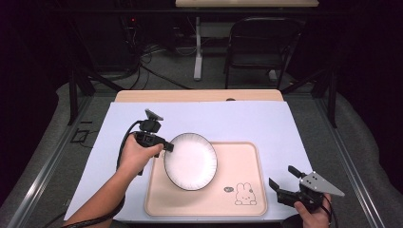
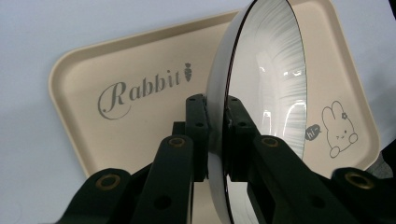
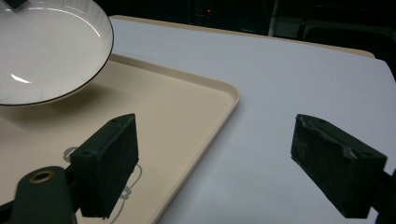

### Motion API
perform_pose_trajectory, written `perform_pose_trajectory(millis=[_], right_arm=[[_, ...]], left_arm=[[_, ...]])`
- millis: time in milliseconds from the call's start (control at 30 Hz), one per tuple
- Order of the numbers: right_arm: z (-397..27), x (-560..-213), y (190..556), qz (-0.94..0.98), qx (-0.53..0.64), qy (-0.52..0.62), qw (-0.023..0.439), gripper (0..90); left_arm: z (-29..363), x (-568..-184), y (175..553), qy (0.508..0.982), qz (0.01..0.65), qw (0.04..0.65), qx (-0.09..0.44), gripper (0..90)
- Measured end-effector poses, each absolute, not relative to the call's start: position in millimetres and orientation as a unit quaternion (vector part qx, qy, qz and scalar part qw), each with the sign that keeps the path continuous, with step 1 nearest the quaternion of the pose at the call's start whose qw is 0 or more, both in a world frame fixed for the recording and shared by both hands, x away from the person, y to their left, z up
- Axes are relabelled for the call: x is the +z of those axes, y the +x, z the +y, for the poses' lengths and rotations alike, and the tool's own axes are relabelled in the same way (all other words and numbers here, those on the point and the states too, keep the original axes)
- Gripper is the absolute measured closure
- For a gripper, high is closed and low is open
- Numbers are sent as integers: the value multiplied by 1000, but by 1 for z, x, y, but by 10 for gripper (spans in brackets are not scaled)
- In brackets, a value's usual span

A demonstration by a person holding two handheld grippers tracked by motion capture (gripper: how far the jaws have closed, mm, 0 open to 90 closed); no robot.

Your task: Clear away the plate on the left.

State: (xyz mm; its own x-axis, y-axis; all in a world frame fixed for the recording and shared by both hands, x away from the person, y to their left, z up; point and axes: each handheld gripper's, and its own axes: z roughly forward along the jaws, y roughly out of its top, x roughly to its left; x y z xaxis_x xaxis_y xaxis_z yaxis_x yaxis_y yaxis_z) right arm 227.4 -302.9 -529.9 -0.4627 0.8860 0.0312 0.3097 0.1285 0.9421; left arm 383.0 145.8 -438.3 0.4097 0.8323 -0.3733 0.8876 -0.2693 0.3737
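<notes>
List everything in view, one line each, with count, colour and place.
plate: one, white with a dark rim, clamped by its left edge and held over the tray
tray: one, beige with a rabbit print, on the sheet
sheet: one, pale lilac, covering the table
table: one, light wood, far edge showing
chair: one, black, beyond the table
left gripper: one, black, shut on the plate's rim
right gripper: one, black, open, right of the tray
</notes>
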Motion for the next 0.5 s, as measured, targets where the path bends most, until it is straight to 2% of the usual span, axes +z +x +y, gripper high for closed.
perform_pose_trajectory(millis=[500], right_arm=[[-303,-530,228,695,500,429,289,142]], left_arm=[[124,-446,381,806,525,264,-65,825]])
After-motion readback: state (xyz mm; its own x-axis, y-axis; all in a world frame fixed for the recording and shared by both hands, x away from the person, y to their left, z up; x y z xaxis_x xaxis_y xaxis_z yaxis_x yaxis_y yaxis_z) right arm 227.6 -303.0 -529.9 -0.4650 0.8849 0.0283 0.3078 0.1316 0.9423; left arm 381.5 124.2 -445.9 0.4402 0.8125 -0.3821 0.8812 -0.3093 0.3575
